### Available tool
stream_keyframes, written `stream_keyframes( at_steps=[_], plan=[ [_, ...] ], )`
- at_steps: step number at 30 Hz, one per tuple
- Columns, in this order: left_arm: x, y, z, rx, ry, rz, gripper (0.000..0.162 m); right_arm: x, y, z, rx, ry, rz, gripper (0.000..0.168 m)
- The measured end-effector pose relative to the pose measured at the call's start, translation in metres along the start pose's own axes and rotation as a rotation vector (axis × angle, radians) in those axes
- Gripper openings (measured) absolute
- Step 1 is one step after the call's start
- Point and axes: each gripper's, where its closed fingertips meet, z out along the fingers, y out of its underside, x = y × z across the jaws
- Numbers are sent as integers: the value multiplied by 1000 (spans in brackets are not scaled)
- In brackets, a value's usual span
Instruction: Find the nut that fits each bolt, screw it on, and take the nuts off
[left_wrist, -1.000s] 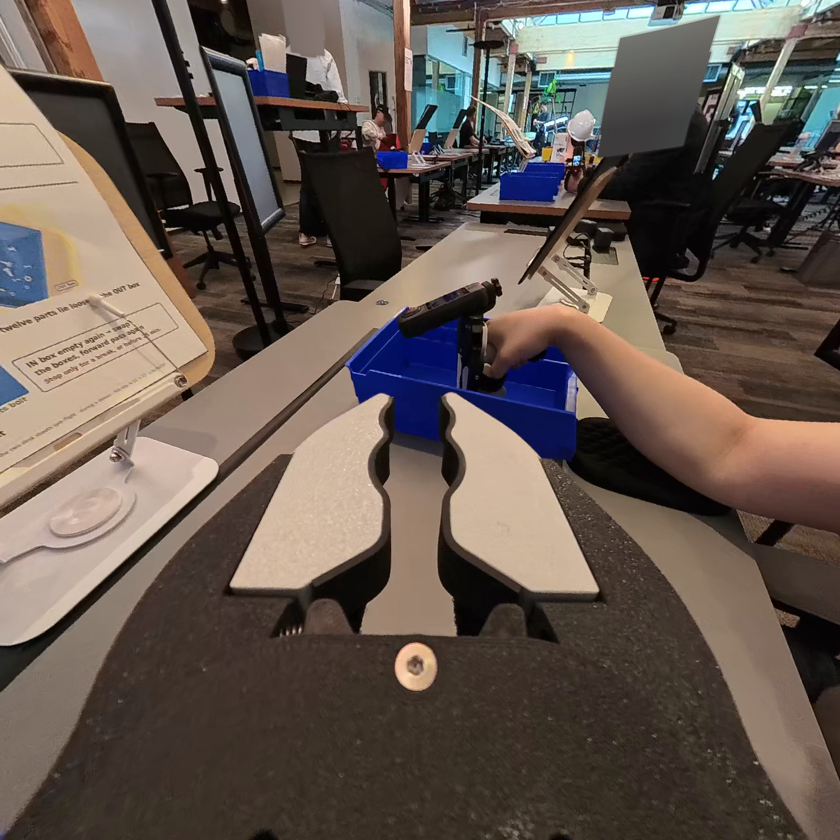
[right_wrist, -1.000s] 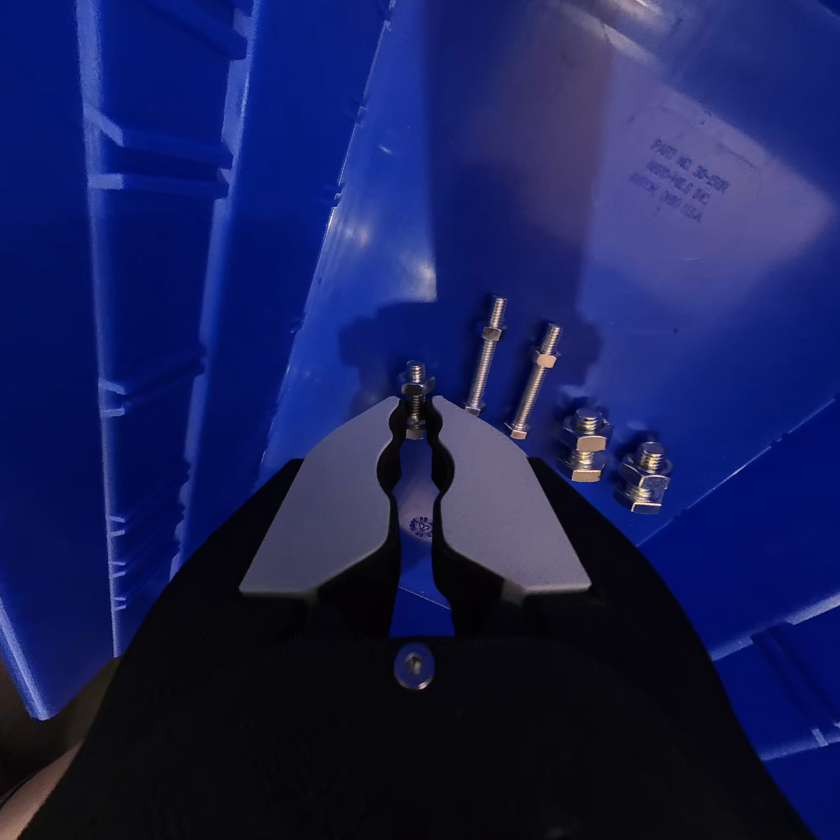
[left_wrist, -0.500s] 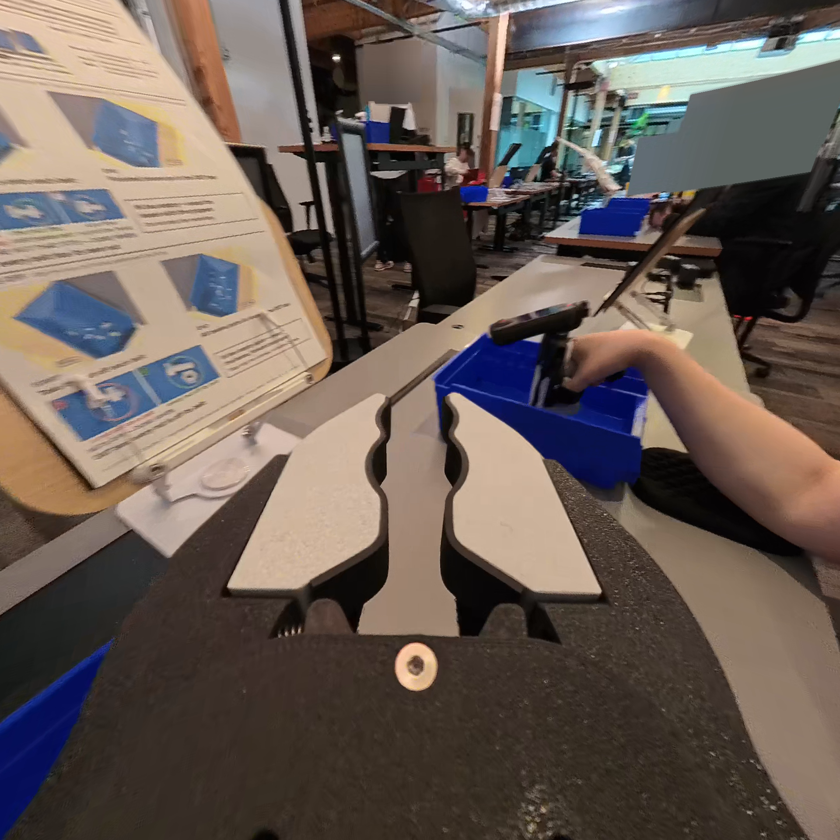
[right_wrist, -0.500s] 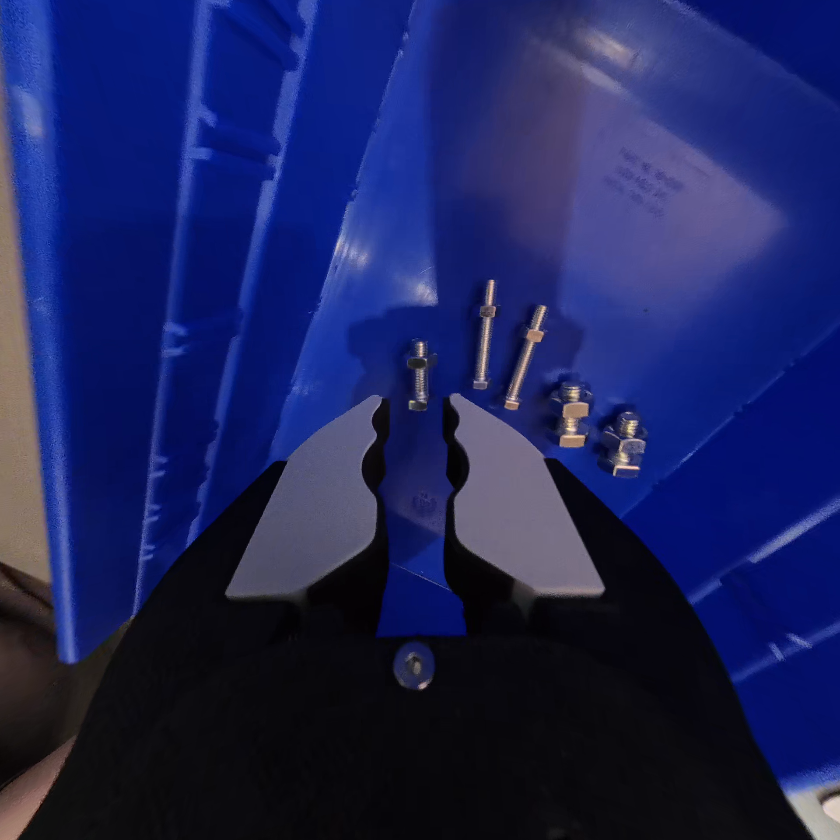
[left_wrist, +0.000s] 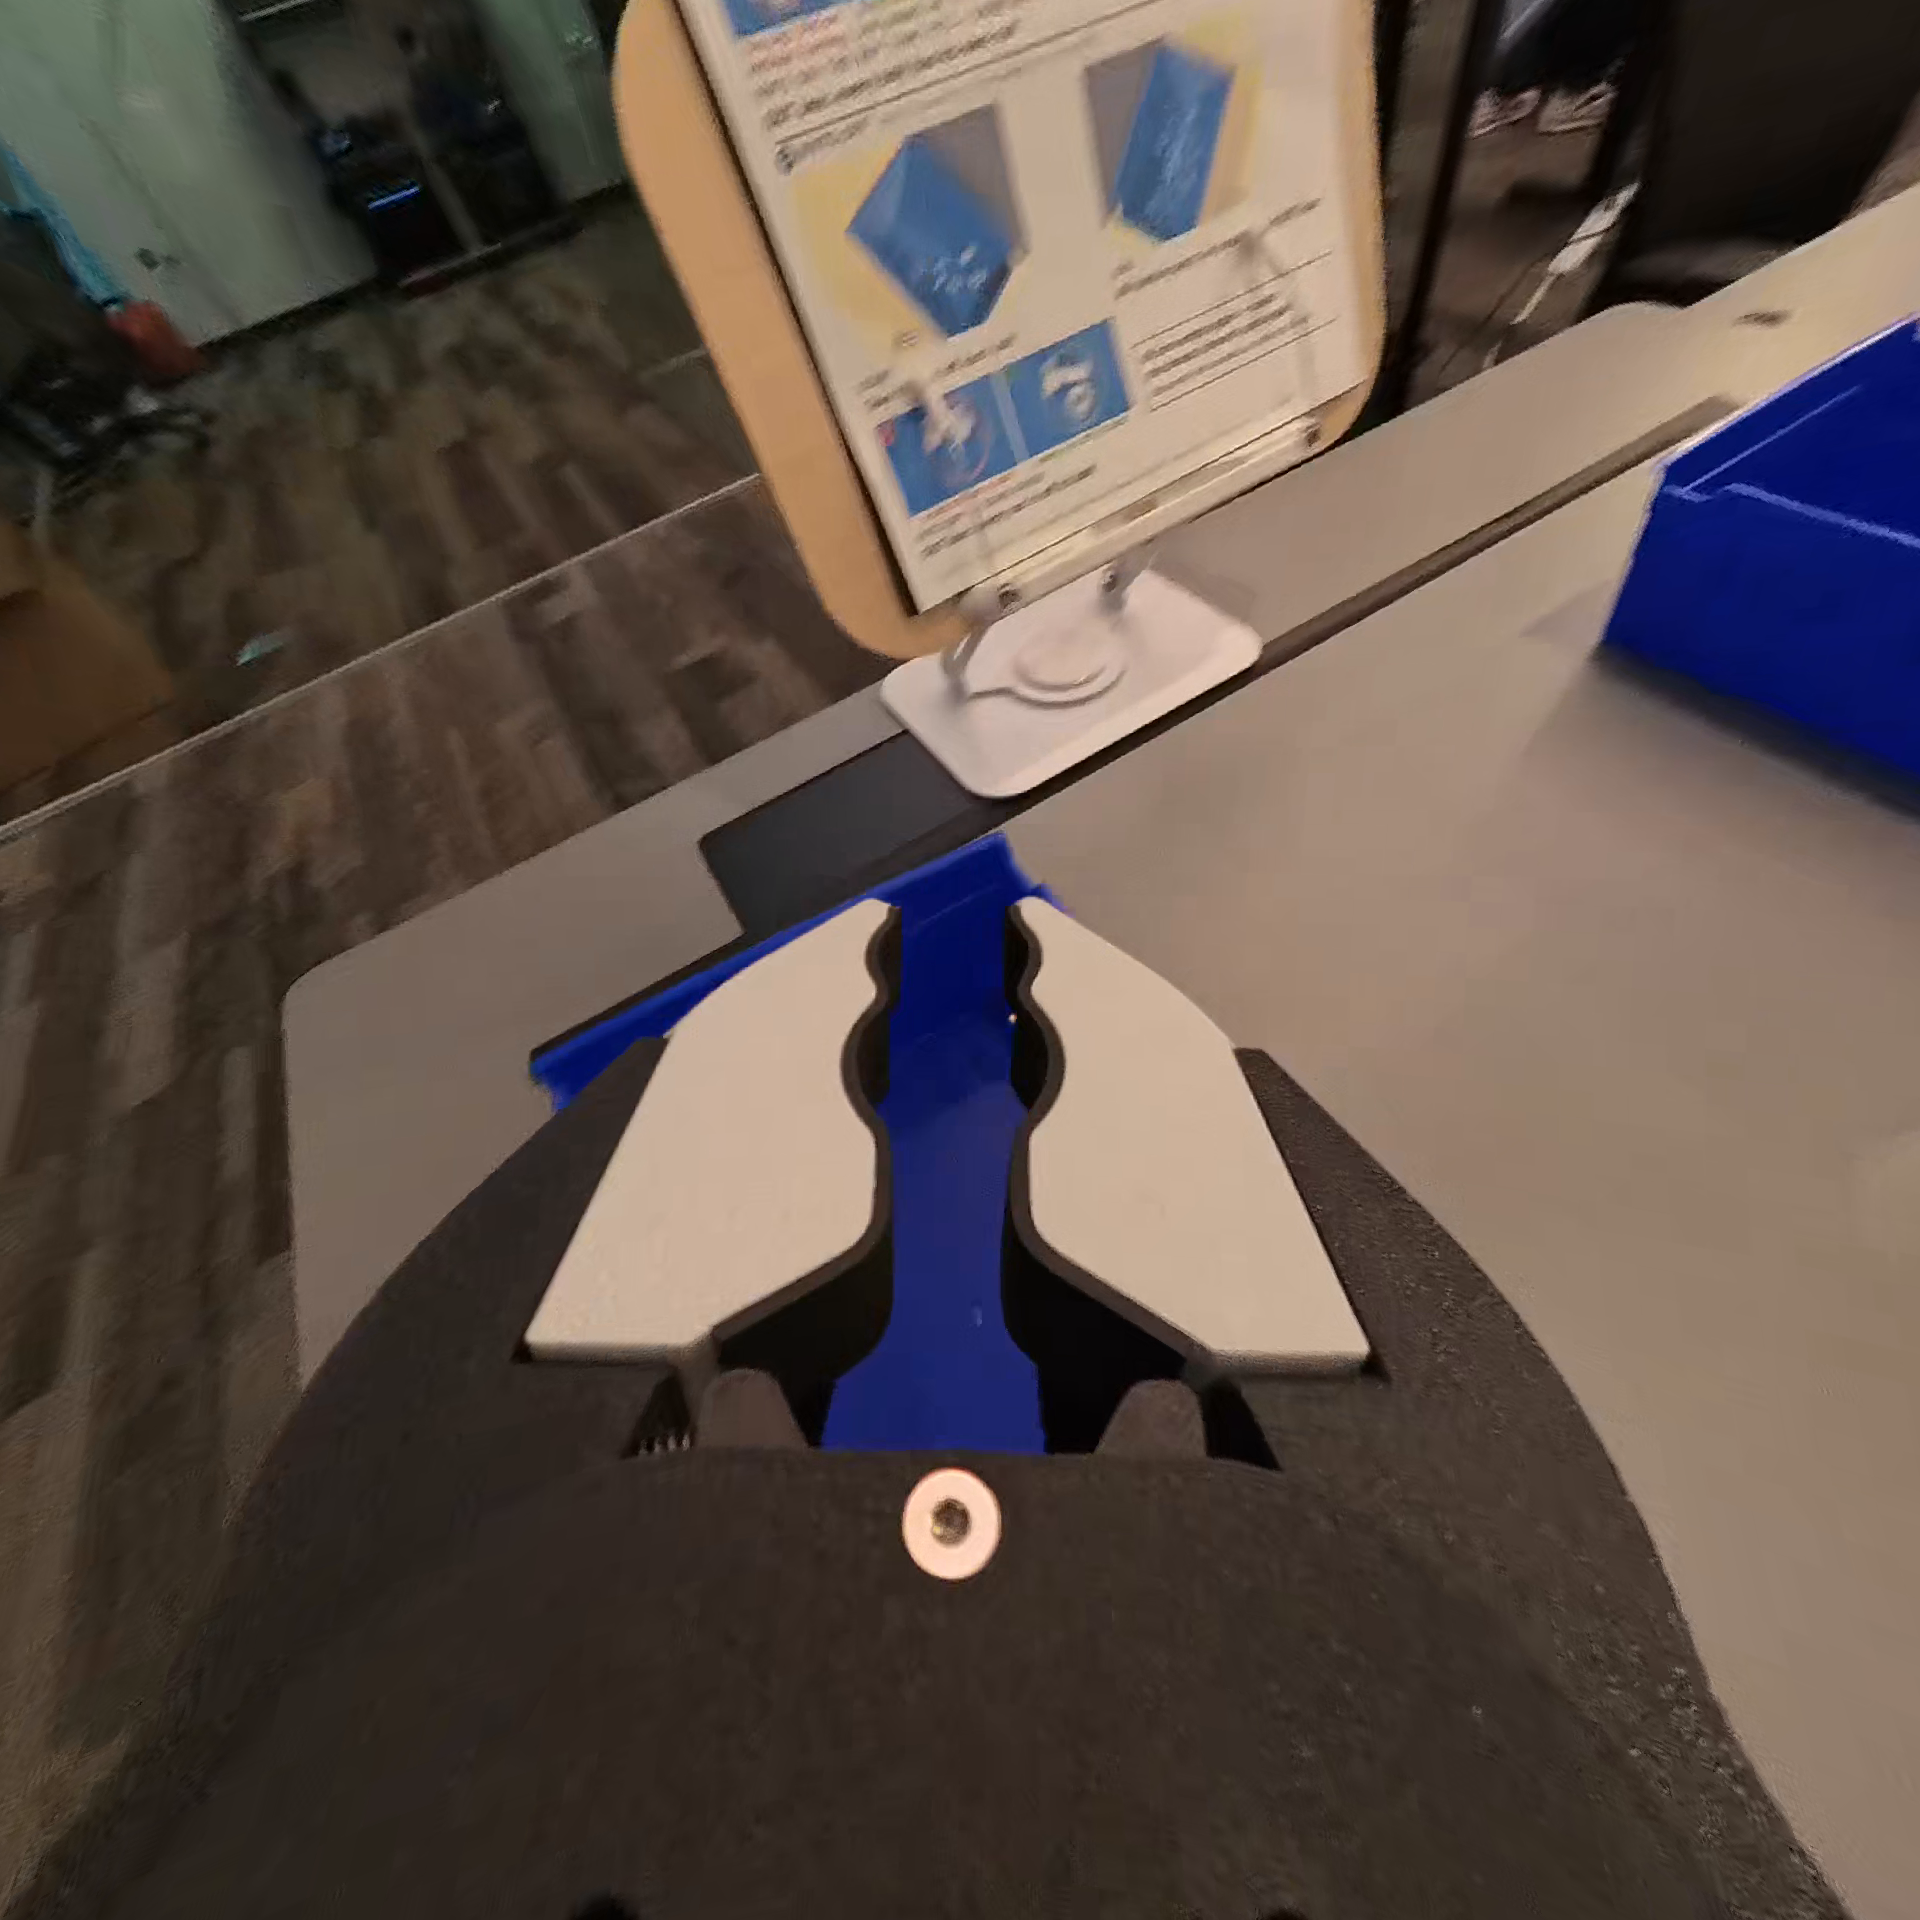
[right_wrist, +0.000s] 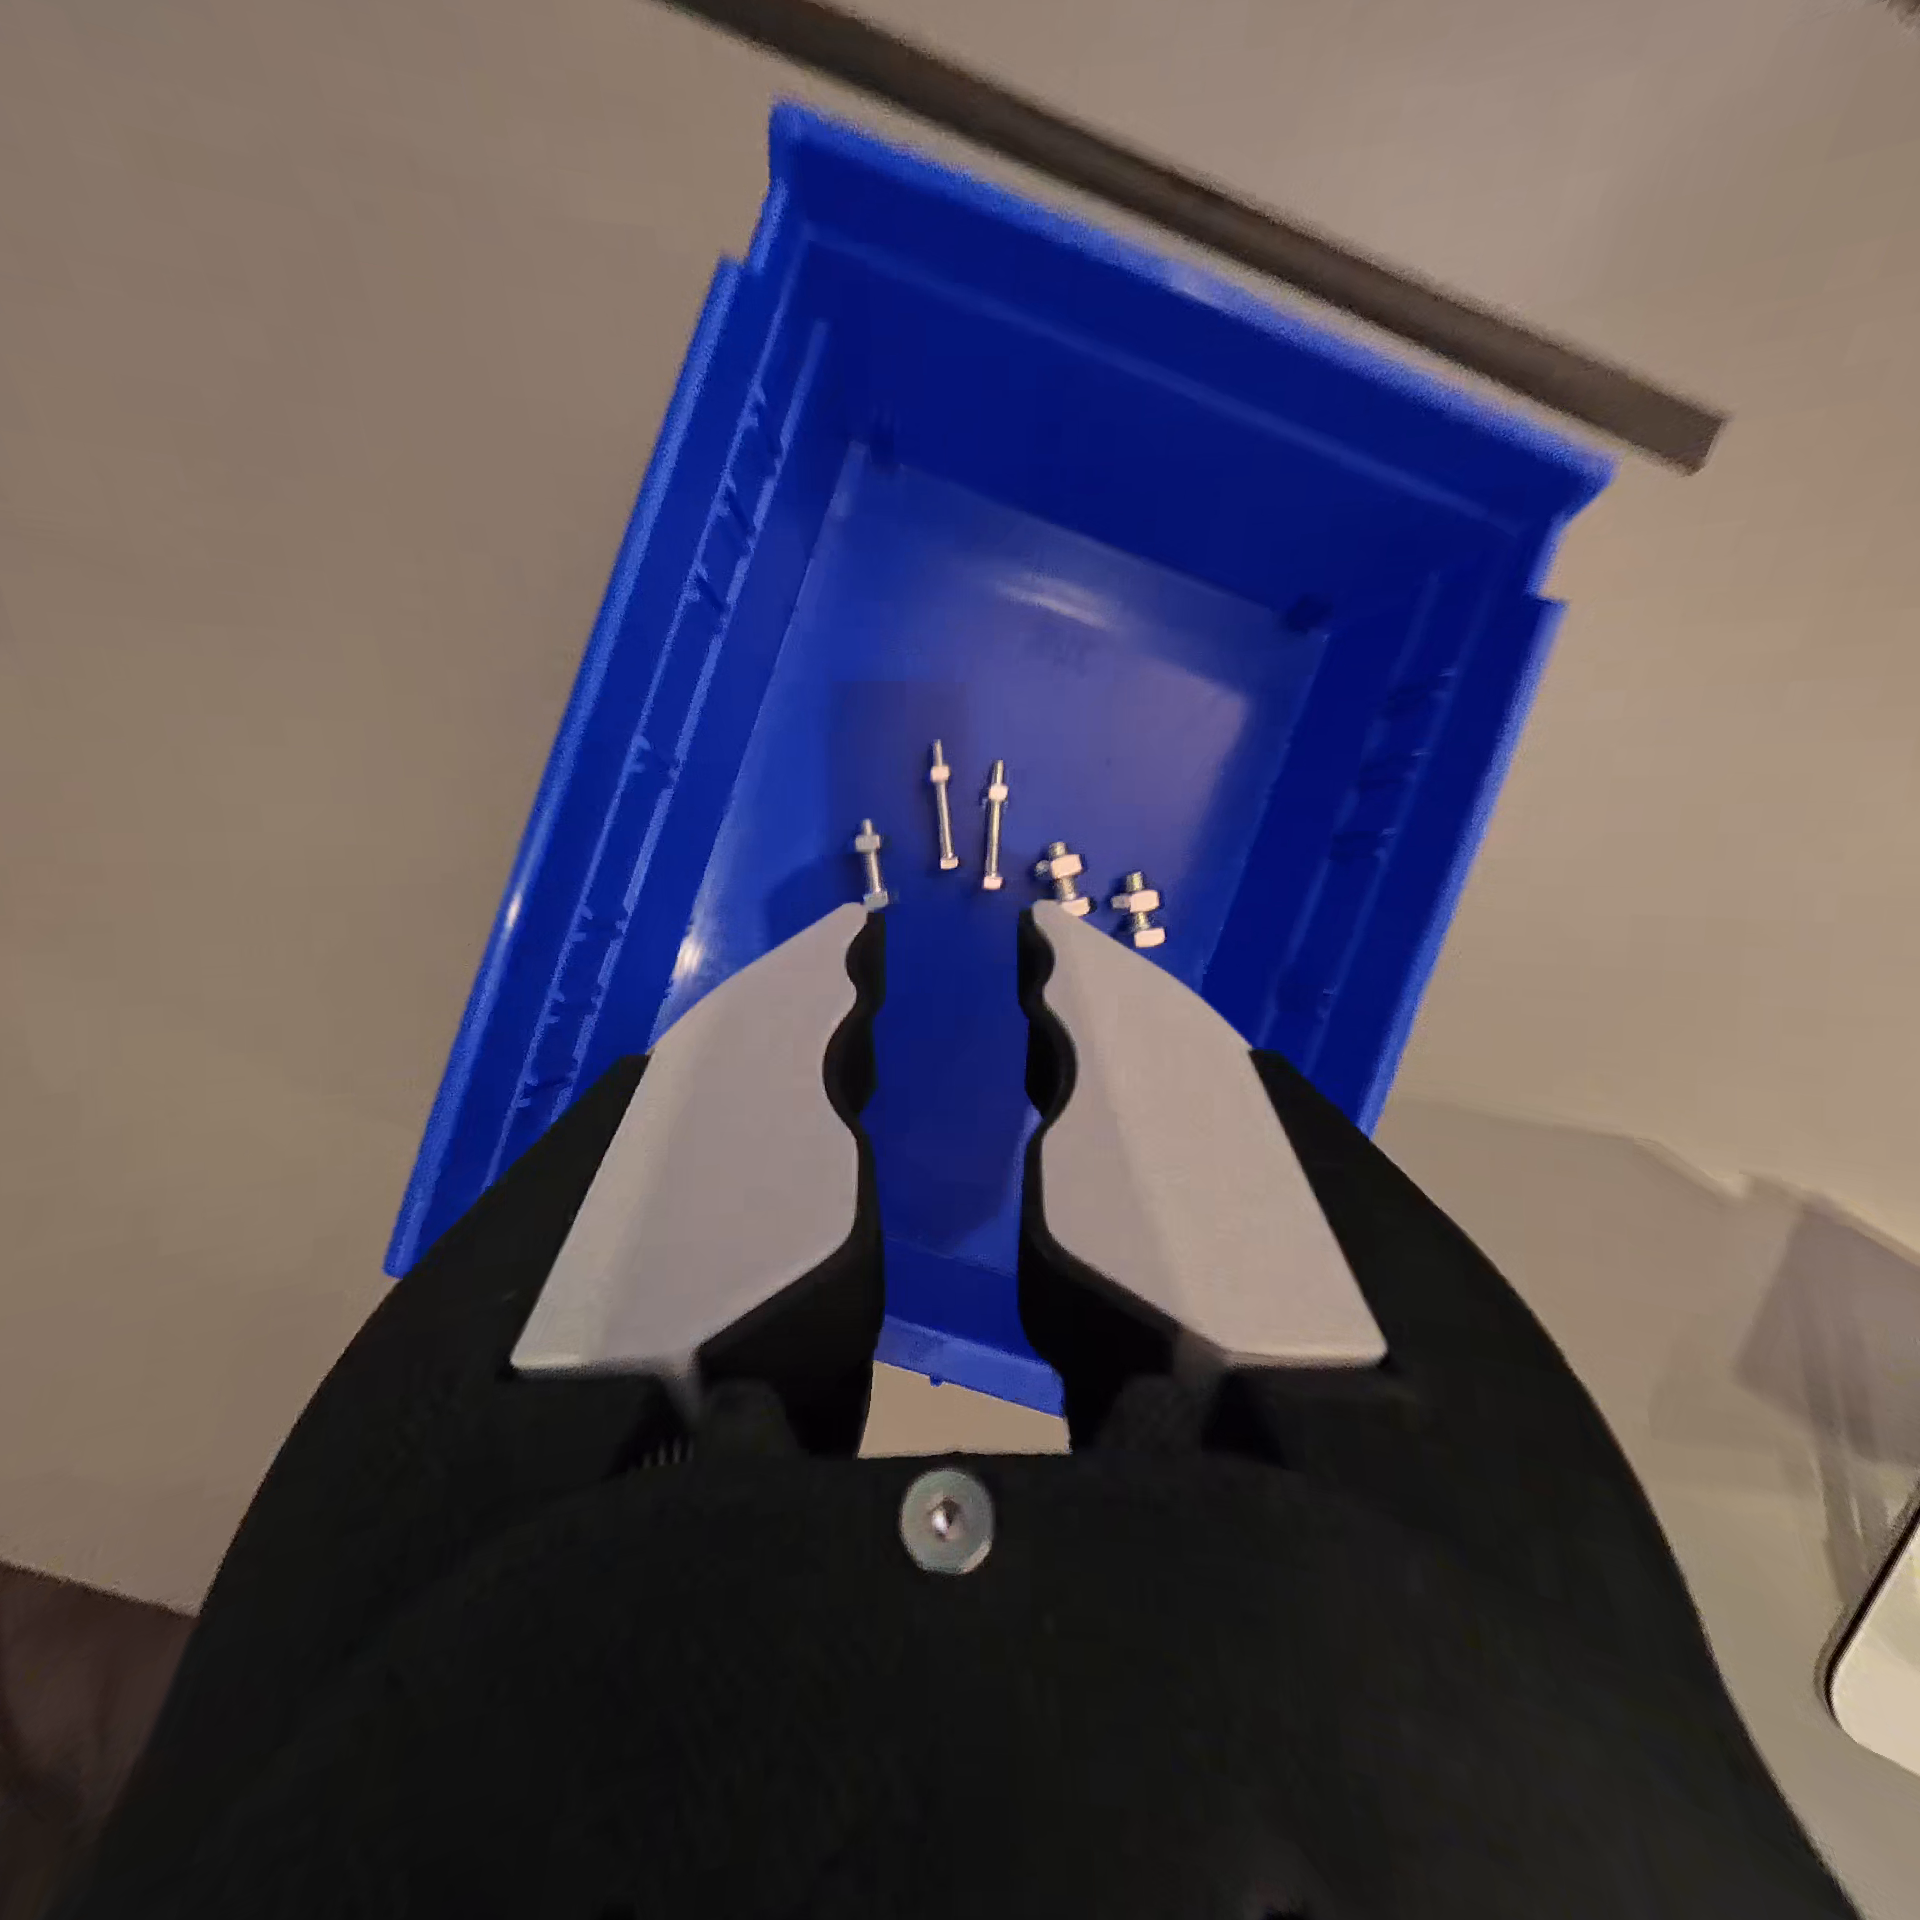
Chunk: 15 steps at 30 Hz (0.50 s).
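In the right wrist view a blue bin (right_wrist: 644, 790) lies on the grey table. On its floor lie several bolts with nuts on them: a short one (right_wrist: 871, 871) at the left, two long thin ones (right_wrist: 940, 805) (right_wrist: 995, 826), and two thick ones (right_wrist: 1065, 878) (right_wrist: 1138, 909) at the right. My right gripper (right_wrist: 948, 914) is open and empty, held high above the bin. My left gripper (left_wrist: 948, 909) is open and empty above a second blue bin (left_wrist: 961, 1122), whose contents are hidden.
An instruction sheet on a brown board (left_wrist: 1039, 312) stands on a white base (left_wrist: 1070, 686) at the table's far edge. The first blue bin (left_wrist: 1787, 582) shows at the right of the left wrist view. A dark strip (right_wrist: 1195, 218) runs across the table behind it. Left tips to right tips: about 55 cm.
My right gripper let go of the short bolt, opened and rose out of the bin. My left gripper swung left and tipped down over the second blue bin.
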Motion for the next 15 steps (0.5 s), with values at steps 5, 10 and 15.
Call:
stream_keyframes(
  at_steps=[5, 10, 15],
  plan=[
    [-15, 17, -4, -36, -2, -58, 16, -3, -24, -40, 203, 54, -7, 26],
    [-29, 51, 0, -179, -48, -64, 16, -17, -46, -70, 371, 74, -42, 25],
    [-34, 67, 5, -222, -53, -42, 14, -35, -59, -83, 448, 78, -91, 25]
  ],
)
